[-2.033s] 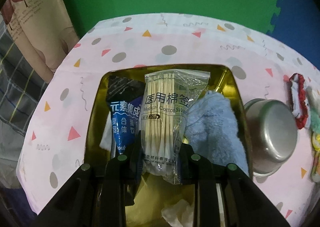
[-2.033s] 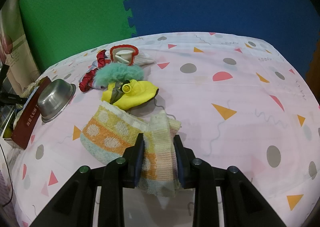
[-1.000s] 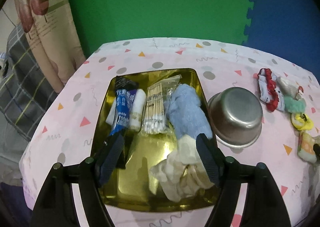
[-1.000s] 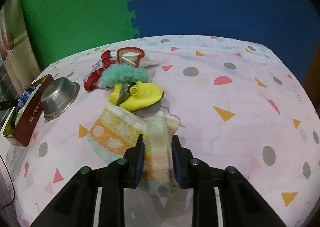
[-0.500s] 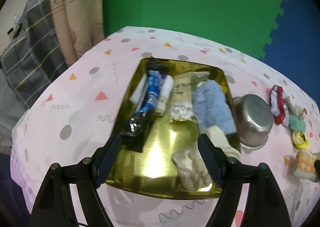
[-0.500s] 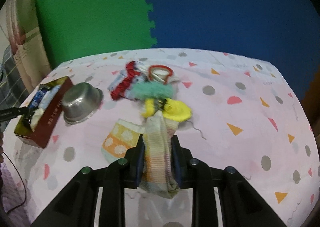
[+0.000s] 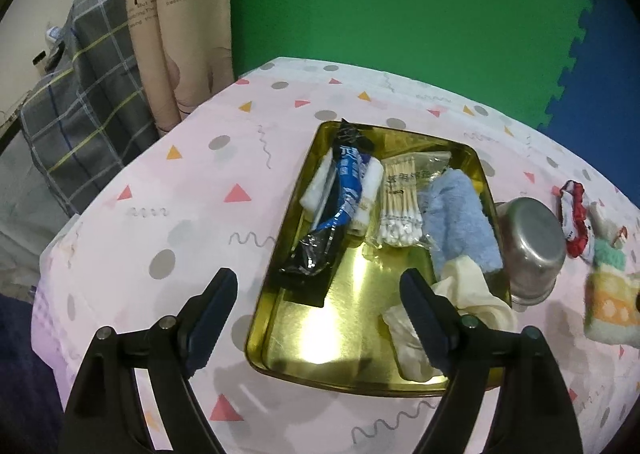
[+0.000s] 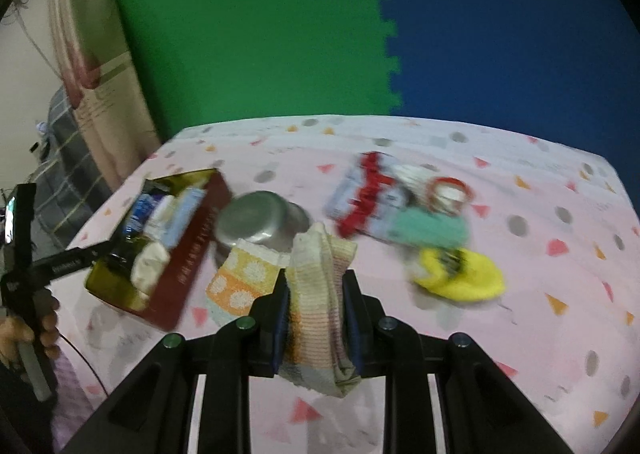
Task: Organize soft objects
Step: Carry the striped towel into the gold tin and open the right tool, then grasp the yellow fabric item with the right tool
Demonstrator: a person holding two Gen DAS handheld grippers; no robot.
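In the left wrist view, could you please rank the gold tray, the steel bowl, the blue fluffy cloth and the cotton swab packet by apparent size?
1. gold tray, clearly largest.
2. blue fluffy cloth and steel bowl: alike, so I will not rank them.
3. cotton swab packet, smallest.

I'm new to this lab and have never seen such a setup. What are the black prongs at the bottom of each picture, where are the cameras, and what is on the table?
No robot: a person holds a two-finger gripper in each hand, and a fisheye camera on each looks along its fingers. The prongs are those fingers.

Left view: the left gripper is open, its jaws just widened, nothing between them, above a gold tray holding cotton swabs, a blue cloth and packets. A steel bowl sits beside the tray.

Right view: the right gripper is shut on a striped sock. More soft things, including a yellow one, lie on the pink tablecloth. The hand at the left edge holds the other gripper.
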